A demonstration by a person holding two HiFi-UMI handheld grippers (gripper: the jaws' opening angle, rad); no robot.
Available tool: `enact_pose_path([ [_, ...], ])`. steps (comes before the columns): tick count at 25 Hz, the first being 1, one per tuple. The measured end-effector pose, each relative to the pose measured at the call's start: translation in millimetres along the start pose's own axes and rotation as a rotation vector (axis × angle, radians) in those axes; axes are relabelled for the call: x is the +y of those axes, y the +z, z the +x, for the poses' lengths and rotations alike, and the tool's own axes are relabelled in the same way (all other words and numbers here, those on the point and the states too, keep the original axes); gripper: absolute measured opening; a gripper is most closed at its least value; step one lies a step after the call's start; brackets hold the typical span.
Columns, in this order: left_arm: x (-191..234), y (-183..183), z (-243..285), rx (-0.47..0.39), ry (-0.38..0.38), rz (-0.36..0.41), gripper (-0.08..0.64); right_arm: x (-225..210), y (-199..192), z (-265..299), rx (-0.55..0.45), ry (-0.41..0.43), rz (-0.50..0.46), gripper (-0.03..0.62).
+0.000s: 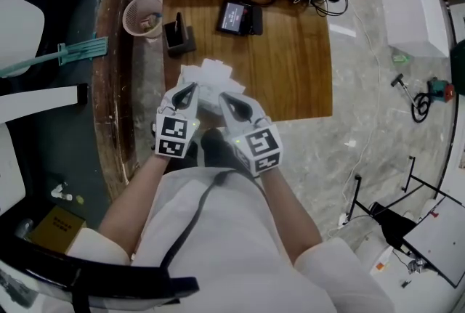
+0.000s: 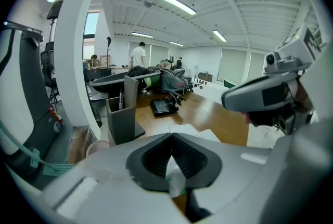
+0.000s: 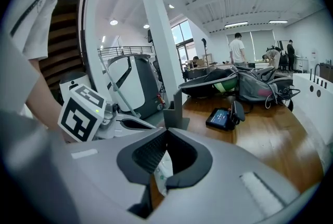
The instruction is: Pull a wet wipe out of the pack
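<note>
1. Wood-grain table [image 1: 290,72] stands on a pale marbled floor, and the person works at its near edge, with both tools brought together over one spot.
2. On the table's near part lies the pack [image 1: 207,78], a soft, crumpled white bundle. Its loose film bunches up where it is being pinched.
3. The left gripper [image 2: 171,137] has its ribbed dark pads pressed together at the tips, with a thin strip of white film with a green edge caught between them.
4. The right gripper [image 3: 166,132] is likewise clamped, nipping white printed wrapper with small green marks.
5. I cannot tell whether either strip is a wipe or only wrapper; both look like pack material.
6. Holding from two sides likely serves to anchor the limp pack with one tool while the other works on the opening, since thin film would otherwise slide on the smooth wood.
7. Farther back stand a boxy dark pen holder [image 1: 178,35], a small black screen device [image 1: 238,17] and a pink mesh basket [image 1: 143,16], well apart from the work.
</note>
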State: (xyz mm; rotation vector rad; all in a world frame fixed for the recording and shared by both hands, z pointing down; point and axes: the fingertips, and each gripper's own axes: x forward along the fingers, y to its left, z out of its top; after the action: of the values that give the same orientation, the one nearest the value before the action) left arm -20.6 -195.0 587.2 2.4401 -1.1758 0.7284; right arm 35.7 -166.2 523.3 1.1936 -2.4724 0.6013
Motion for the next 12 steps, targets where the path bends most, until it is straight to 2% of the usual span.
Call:
enact_pose_path([
  [6, 12.1, -9.5, -0.4, 0.007, 0.008, -0.145, 0.005, 0.0, -8.1, 10.2, 0.048, 0.01, -0.025, 0.008],
  [12, 19.5, -22.2, 2.6, 0.024, 0.0, -0.228, 0.005, 0.5, -25.4, 25.3, 0.157, 0.02, -0.07, 0.008],
])
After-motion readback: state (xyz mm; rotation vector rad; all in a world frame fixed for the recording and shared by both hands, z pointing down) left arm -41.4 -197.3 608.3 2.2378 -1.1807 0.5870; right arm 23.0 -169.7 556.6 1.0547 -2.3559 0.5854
